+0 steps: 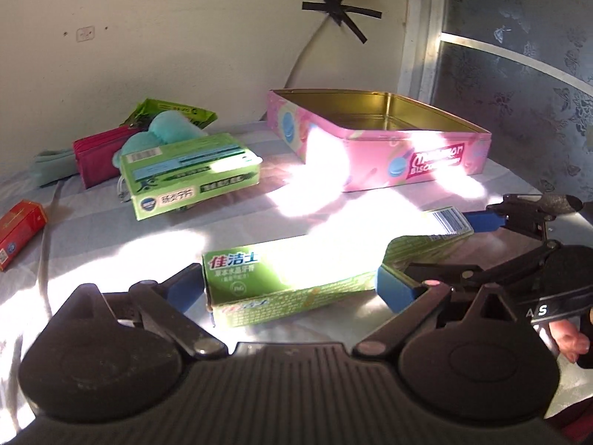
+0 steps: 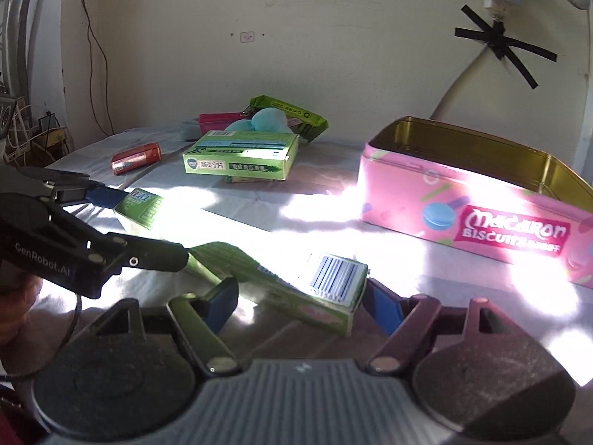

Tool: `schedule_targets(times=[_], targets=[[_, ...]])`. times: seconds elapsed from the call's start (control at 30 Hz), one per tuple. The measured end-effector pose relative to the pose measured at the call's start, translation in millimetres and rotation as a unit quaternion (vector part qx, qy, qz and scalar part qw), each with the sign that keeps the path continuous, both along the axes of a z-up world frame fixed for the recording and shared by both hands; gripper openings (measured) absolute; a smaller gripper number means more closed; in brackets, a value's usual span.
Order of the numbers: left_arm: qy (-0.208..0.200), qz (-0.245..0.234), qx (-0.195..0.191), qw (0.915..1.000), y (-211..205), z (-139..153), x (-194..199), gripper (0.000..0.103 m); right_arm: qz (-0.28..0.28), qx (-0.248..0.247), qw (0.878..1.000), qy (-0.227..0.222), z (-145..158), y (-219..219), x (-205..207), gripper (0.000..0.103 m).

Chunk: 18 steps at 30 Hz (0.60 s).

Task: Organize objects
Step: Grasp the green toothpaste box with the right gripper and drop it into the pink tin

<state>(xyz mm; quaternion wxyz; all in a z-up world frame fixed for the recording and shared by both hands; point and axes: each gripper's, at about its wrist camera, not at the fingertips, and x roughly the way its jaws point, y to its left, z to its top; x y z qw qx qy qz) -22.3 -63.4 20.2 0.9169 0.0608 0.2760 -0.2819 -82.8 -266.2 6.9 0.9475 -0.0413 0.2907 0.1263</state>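
Toothpaste box (image 1: 296,278) lies before the open tin (image 1: 389,148), medicine box (image 1: 192,174) to its left.

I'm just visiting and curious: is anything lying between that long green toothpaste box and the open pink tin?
Nothing visible does. Only bare, sunlit cloth lies between the long green toothpaste box and the open pink biscuit tin. The flat green box sits off to the left.

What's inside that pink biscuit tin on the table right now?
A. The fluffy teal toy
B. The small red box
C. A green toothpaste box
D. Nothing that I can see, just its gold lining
D: the pink biscuit tin stands open and shows only bare gold walls and floor in both views; the long green toothpaste box lies on the table in front of it.
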Motion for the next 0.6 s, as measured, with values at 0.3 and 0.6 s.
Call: schedule_targets(times=[0.3,0.6], targets=[[-0.056,-0.057,0.03,0.9964,-78.9,34.3,6.0,0.1,-0.082,0.002,0.994,-0.068,19.4,-53.0,-21.4,0.074],[-0.096,-0.058,0.03,0.9933,-165.2,54.6,72.3,0.1,-0.126,-0.045,0.981,-0.142,59.3,-123.1,30.9,0.075]])
